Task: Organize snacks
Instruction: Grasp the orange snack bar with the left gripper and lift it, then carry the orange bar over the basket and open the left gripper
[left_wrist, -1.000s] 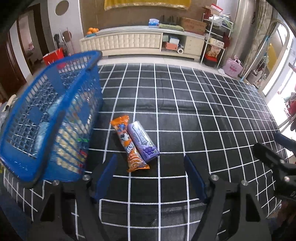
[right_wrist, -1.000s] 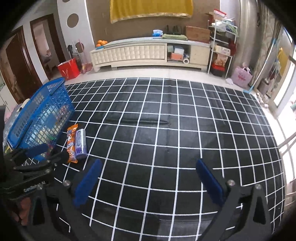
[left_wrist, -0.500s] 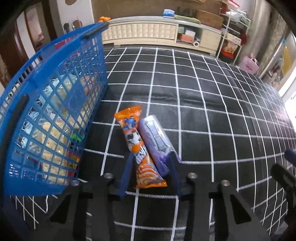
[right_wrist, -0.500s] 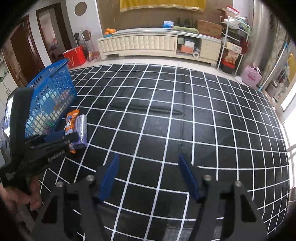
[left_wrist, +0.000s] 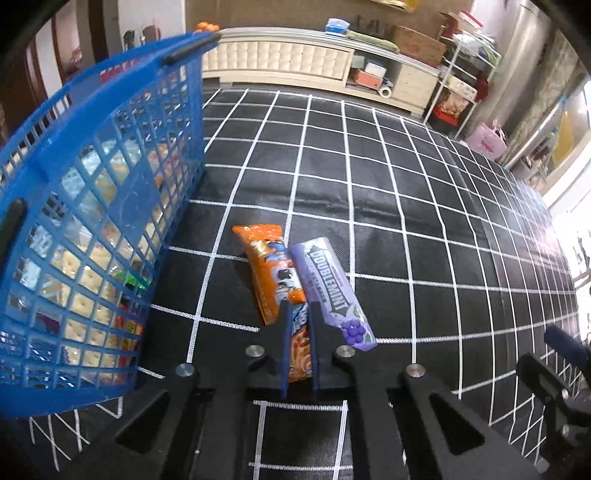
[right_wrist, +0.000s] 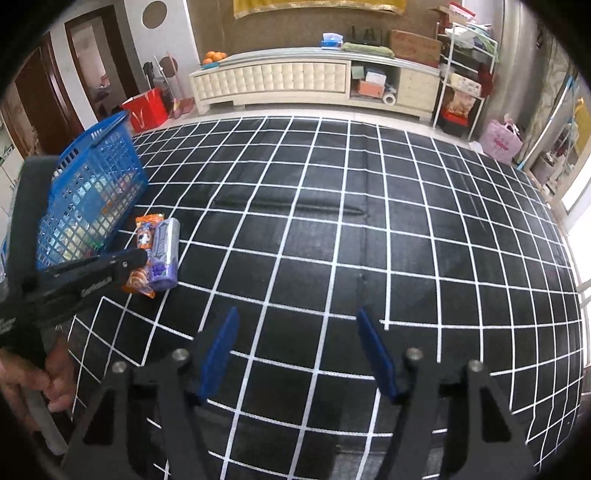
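Observation:
An orange snack pack (left_wrist: 266, 269) lies on the black grid mat beside a purple Doublemint gum pack (left_wrist: 328, 291). My left gripper (left_wrist: 298, 314) is shut on the near end of the orange snack pack, low at the mat. A blue mesh basket (left_wrist: 74, 192) with several snack packs inside stands just left of them. In the right wrist view the orange pack (right_wrist: 144, 236), the purple pack (right_wrist: 164, 254) and the basket (right_wrist: 92, 192) show at the left, with the left gripper's fingers (right_wrist: 125, 264) on the orange pack. My right gripper (right_wrist: 297, 332) is open and empty above bare mat.
The black mat with white grid lines (right_wrist: 369, 240) covers the floor. A long white cabinet (right_wrist: 295, 81) stands along the far wall, with a red bag (right_wrist: 146, 110) to its left and a pink bag (right_wrist: 500, 142) and shelves to its right.
My left gripper moved down and forward to the packs and its jaws closed onto the orange snack pack. My right gripper narrowed somewhat but stays open.

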